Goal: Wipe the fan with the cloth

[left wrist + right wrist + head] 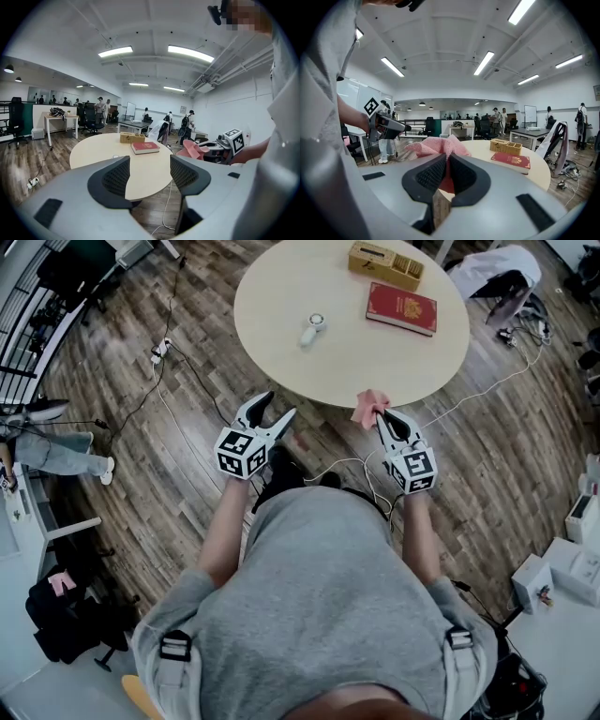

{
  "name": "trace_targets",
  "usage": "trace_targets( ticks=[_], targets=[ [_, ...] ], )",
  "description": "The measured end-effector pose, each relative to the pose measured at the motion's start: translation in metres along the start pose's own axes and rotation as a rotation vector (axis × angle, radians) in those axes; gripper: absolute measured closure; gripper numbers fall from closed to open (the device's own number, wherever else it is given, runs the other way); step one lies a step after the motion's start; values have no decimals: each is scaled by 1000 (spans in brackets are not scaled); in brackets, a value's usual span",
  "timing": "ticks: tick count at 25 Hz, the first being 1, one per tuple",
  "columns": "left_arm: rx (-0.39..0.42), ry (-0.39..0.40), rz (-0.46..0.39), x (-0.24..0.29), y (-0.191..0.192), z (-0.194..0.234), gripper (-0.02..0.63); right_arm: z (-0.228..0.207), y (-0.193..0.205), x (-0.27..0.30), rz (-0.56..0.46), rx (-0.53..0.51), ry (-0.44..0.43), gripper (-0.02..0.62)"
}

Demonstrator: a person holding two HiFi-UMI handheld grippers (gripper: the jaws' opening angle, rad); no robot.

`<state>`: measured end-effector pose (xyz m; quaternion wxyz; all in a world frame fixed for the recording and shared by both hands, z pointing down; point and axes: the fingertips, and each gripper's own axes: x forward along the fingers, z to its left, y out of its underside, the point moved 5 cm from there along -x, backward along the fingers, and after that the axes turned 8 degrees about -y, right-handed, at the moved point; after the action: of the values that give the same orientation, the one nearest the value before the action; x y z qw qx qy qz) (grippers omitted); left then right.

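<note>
A small white hand fan point(312, 330) lies on the round beige table point(281, 296), left of its middle. My left gripper point(278, 409) hangs just off the table's near edge, open with nothing between its jaws; in the left gripper view point(149, 165) the tabletop shows through the gap. My right gripper point(382, 414) is at the near edge further right, shut on a pink cloth point(368, 407). The right gripper view point(447, 161) shows the cloth point(436, 146) bunched above the closed pads. The cloth hides the fan in that view.
A red book point(401, 308) and a wooden box point(385, 264) lie on the table's far right. White cables point(347, 465) trail over the wooden floor. A chair with a white garment point(497, 273) stands beyond the table. A person's legs point(56, 451) show at left.
</note>
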<state>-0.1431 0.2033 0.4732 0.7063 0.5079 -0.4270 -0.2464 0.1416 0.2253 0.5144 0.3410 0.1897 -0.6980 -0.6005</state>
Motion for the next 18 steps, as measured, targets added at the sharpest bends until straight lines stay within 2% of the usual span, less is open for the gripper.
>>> trace_targets(
  ticks=[12, 18],
  targets=[
    [3, -19, 0, 5, -4, 4, 319, -8, 4, 0, -10, 16, 8, 566],
    [-7, -12, 12, 24, -8, 17, 319, -21, -3, 11, -5, 18, 23, 566]
  ],
)
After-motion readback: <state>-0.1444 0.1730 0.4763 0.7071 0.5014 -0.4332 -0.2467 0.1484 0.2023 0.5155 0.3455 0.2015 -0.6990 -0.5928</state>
